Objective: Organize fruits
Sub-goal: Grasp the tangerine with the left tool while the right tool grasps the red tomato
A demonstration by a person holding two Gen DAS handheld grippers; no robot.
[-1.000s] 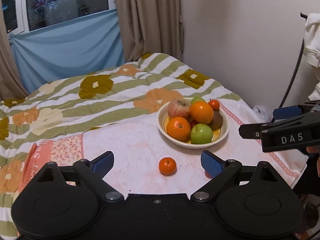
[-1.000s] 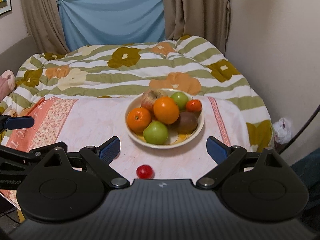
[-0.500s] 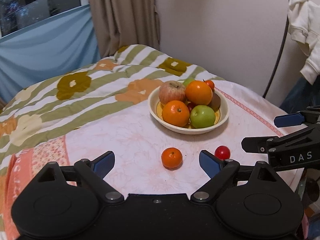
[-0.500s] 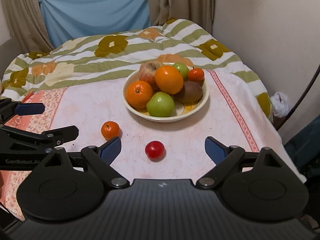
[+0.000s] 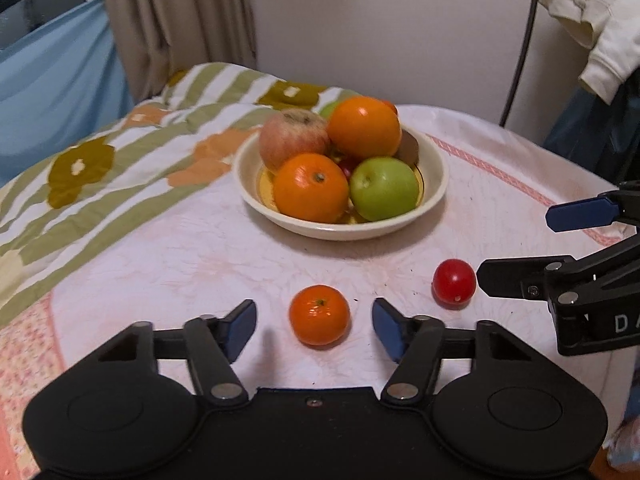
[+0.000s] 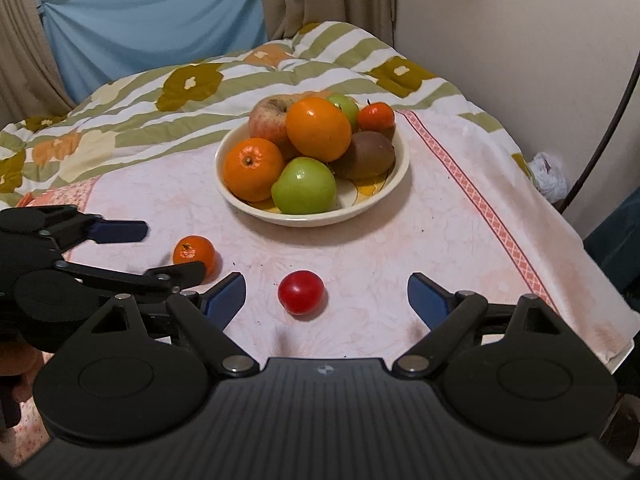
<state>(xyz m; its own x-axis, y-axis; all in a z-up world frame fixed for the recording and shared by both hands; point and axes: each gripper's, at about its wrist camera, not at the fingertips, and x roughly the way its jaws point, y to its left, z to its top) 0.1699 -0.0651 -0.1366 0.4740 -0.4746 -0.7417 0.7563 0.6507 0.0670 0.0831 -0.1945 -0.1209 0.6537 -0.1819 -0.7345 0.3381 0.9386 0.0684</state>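
A small mandarin [image 5: 319,314] lies on the pink tablecloth between the blue pads of my left gripper [image 5: 314,328]. The jaws are closing, with a gap still on each side of the fruit. To its right lies a red tomato [image 5: 454,282]. In the right wrist view the tomato [image 6: 301,292] sits between the wide-open jaws of my right gripper [image 6: 326,298], nearer the left pad, untouched. The mandarin [image 6: 194,254] and my left gripper [image 6: 160,252] appear at the left there. A cream bowl [image 6: 400,172] behind holds oranges, green apples, a red apple, a kiwi and a small mandarin.
The tablecloth's front right edge [image 6: 616,344] drops off close to my right gripper. A striped flowered quilt [image 6: 160,100] covers the bed behind the bowl. A wall, curtains and a hanging white garment [image 5: 588,20] stand beyond. A dark cable [image 6: 600,140] runs down at the right.
Both grippers have come down and closer to the cloth. My left jaws have narrowed around the small mandarin. The tomato now lies between my right jaws.
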